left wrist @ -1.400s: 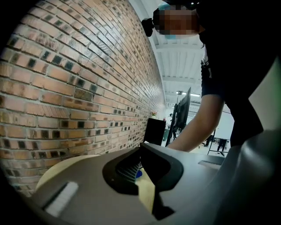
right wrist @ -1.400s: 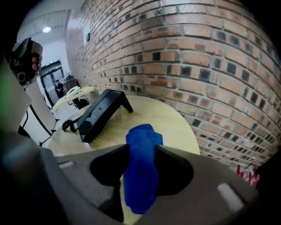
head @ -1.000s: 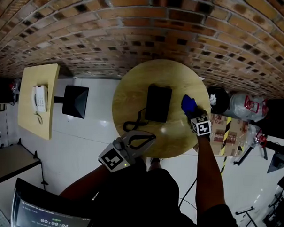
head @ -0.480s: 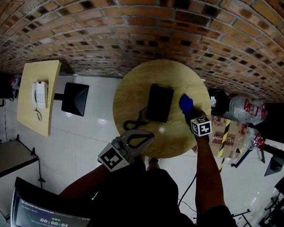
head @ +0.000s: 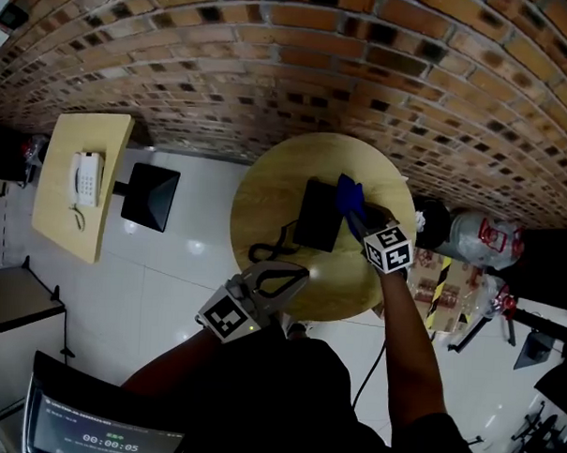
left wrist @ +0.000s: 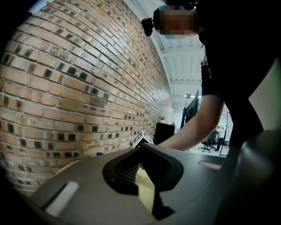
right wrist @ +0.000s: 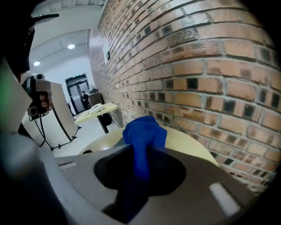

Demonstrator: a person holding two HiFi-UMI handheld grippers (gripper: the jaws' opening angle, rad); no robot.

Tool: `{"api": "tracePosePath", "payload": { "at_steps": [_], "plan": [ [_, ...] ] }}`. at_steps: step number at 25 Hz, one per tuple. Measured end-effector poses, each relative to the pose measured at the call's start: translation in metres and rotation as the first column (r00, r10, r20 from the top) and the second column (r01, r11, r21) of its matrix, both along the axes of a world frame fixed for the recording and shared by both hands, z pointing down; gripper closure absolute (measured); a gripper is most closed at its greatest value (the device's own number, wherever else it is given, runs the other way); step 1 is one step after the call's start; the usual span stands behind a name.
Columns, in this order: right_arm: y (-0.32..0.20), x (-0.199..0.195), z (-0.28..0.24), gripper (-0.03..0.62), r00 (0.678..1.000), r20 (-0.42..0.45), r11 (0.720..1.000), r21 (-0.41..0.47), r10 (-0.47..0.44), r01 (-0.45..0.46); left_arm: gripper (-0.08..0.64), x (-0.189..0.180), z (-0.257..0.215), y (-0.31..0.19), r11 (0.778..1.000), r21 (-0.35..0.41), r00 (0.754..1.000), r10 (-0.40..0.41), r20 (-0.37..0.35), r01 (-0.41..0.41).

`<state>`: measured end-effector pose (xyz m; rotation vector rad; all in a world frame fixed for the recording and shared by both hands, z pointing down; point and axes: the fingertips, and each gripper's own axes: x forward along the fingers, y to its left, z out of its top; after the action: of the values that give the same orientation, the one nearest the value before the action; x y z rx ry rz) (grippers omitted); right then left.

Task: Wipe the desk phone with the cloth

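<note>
A black desk phone lies on the round wooden table, its black cord looped toward the near edge. My right gripper is shut on a blue cloth, which hangs bunched at the phone's upper right corner. Its jaws have just been closing on the cloth, which sticks up between them. My left gripper hovers at the table's near edge, short of the cord. Its jaws meet at the tips with nothing between them.
A brick wall runs behind the table. A rectangular yellow table with a white phone stands at the left, with a black seat beside it. Bags and boxes crowd the floor at the right.
My right gripper has risen from the table's right side and swung left with the blue cloth, up to the phone's right edge. The left gripper has stayed put.
</note>
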<state>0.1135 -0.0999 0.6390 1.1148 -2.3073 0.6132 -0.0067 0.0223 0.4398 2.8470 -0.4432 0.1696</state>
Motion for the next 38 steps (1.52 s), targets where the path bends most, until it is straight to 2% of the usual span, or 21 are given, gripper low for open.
{"api": "tracePosePath", "payload": {
  "at_steps": [7, 14, 26, 35, 38],
  "plan": [
    [-0.023, -0.044, -0.001, 0.505, 0.992, -0.062, 0.994, 0.000, -0.113, 0.113, 0.568, -0.027, -0.008, -0.004, 0.998, 0.009, 0.998, -0.060, -0.007, 0.060],
    [-0.008, -0.053, 0.036, 0.505, 0.967, -0.163, 0.978, -0.096, -0.198, 0.184, 0.568, -0.040, -0.003, -0.006, 0.997, 0.005, 0.997, -0.078, -0.003, 0.078],
    [0.067, -0.083, 0.070, 0.505, 0.951, -0.141, 0.951, -0.186, -0.273, 0.246, 0.568, -0.038, 0.001, -0.010, 0.998, 0.005, 0.998, -0.057, -0.011, 0.057],
    [0.122, -0.108, 0.089, 0.505, 0.951, -0.065, 0.920, -0.282, -0.301, 0.272, 0.568, -0.035, 0.004, -0.008, 0.999, -0.006, 0.999, -0.044, -0.008, 0.044],
    [0.122, -0.110, 0.082, 0.505, 0.941, -0.072, 0.918, -0.257, -0.330, 0.302, 0.568, -0.034, 0.005, -0.007, 0.999, -0.009, 0.999, -0.044, -0.006, 0.044]
  ]
}}
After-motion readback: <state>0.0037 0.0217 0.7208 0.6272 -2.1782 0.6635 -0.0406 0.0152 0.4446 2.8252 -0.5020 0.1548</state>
